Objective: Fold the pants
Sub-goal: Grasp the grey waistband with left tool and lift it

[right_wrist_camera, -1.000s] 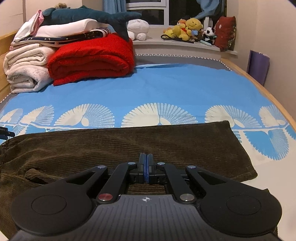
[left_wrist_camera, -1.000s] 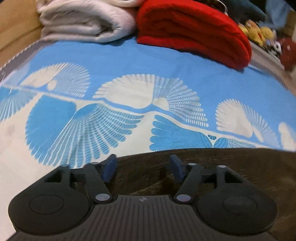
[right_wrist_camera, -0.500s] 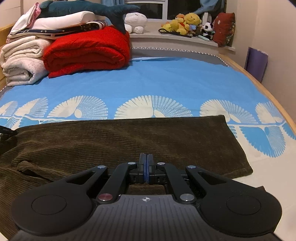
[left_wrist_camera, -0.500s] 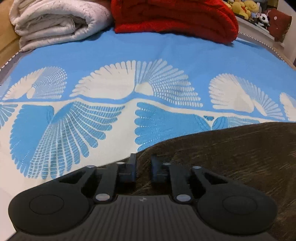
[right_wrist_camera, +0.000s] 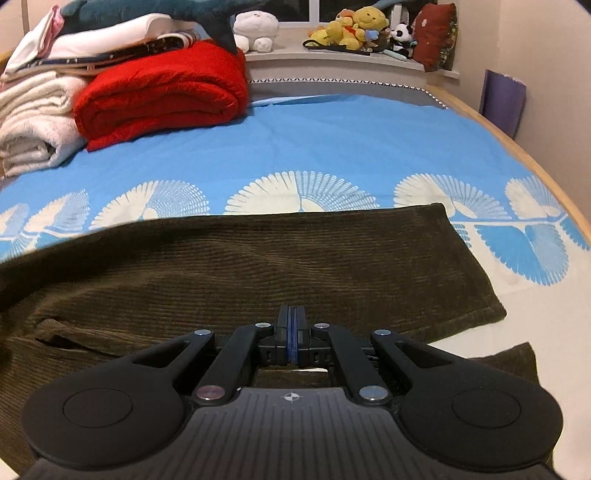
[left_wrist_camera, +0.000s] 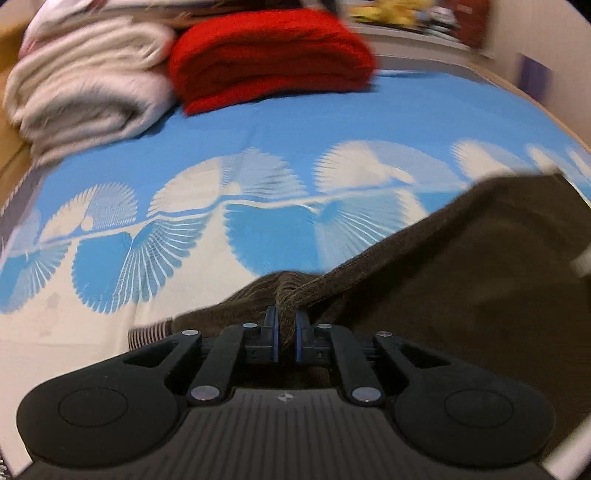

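Note:
Dark brown corduroy pants (right_wrist_camera: 258,266) lie spread across the blue and white bedspread (right_wrist_camera: 351,147), legs reaching to the right. My left gripper (left_wrist_camera: 285,325) is shut on a bunched edge of the pants (left_wrist_camera: 461,295) and holds it lifted off the bed; the cloth hangs to the right. My right gripper (right_wrist_camera: 291,332) is shut over the near part of the pants; I cannot tell if cloth is pinched between its pads.
A folded red blanket (right_wrist_camera: 162,96) and rolled white blankets (right_wrist_camera: 33,122) are stacked at the far left of the bed. Plush toys (right_wrist_camera: 351,29) sit on the window ledge. The wooden bed rail (right_wrist_camera: 517,147) runs along the right.
My left gripper closed from open onto the pants edge and lifted it, swinging toward the right. The right gripper stayed shut and moved slightly forward.

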`<state>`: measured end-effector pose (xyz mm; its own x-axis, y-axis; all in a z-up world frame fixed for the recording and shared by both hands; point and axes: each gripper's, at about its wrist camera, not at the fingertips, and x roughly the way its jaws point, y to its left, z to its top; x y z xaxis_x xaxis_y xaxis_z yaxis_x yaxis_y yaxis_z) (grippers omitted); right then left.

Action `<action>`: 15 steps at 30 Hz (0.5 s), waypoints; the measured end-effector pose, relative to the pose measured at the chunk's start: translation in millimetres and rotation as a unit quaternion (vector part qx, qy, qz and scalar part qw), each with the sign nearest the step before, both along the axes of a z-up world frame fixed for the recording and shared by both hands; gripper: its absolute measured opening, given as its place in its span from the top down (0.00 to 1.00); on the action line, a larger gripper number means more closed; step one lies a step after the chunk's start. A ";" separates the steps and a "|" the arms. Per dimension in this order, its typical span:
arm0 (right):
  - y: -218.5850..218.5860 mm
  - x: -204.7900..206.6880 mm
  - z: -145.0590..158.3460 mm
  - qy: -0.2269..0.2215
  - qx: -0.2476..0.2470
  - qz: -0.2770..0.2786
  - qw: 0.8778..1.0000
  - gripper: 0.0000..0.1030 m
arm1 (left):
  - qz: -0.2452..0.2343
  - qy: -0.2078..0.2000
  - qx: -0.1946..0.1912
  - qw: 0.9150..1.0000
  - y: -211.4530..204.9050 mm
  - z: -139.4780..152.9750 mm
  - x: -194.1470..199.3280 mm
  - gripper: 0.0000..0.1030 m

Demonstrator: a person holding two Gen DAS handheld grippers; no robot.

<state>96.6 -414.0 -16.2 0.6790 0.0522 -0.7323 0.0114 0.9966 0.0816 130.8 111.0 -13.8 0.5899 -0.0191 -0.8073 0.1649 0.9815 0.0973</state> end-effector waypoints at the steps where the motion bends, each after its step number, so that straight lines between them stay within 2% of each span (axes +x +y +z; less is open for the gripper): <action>1: 0.0 -3.5 1.4 -0.001 0.005 -0.002 1.000 1.00 | -0.023 0.000 -0.002 1.000 -5.8 7.7 -25.9 0.92; 3: -0.2 -10.6 3.5 0.000 0.013 -0.006 1.000 1.00 | -0.064 0.012 -0.014 0.998 -12.8 12.7 -65.5 0.92; 5: 0.1 -19.4 4.7 0.002 0.022 -0.008 1.000 1.00 | -0.094 0.044 -0.047 0.994 -13.8 5.1 -96.3 0.91; 7: 0.1 -26.0 4.5 0.005 0.025 -0.007 1.000 1.00 | -0.083 0.089 -0.091 0.988 -3.4 -15.2 -110.5 0.89; 9: -2.7 -31.8 4.6 0.006 0.023 -0.010 1.000 1.00 | -0.021 0.136 -0.126 0.983 19.5 -33.7 -110.1 0.89; 10: -5.2 -33.7 4.2 0.008 0.025 -0.015 1.000 1.00 | 0.023 0.132 -0.138 0.981 35.1 -33.9 -108.4 0.85; 11: -8.2 -34.4 3.1 0.011 0.029 -0.020 0.999 1.00 | 0.071 0.120 -0.166 0.976 54.2 -31.4 -107.3 0.72; 13: -15.3 -34.1 -0.1 0.020 0.044 -0.035 0.998 1.00 | 0.149 0.117 -0.235 0.953 87.5 -33.7 -107.2 0.61; 15: -22.2 -33.2 -3.8 0.029 0.065 -0.049 0.996 1.00 | 0.207 0.129 -0.265 0.933 107.1 -43.6 -107.3 0.61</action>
<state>63.4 -436.2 -20.0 0.6424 0.0846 -0.7617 0.1163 0.9716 0.2060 23.4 218.1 -57.4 0.4229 -0.2686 -0.8655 -0.2882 0.8656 -0.4095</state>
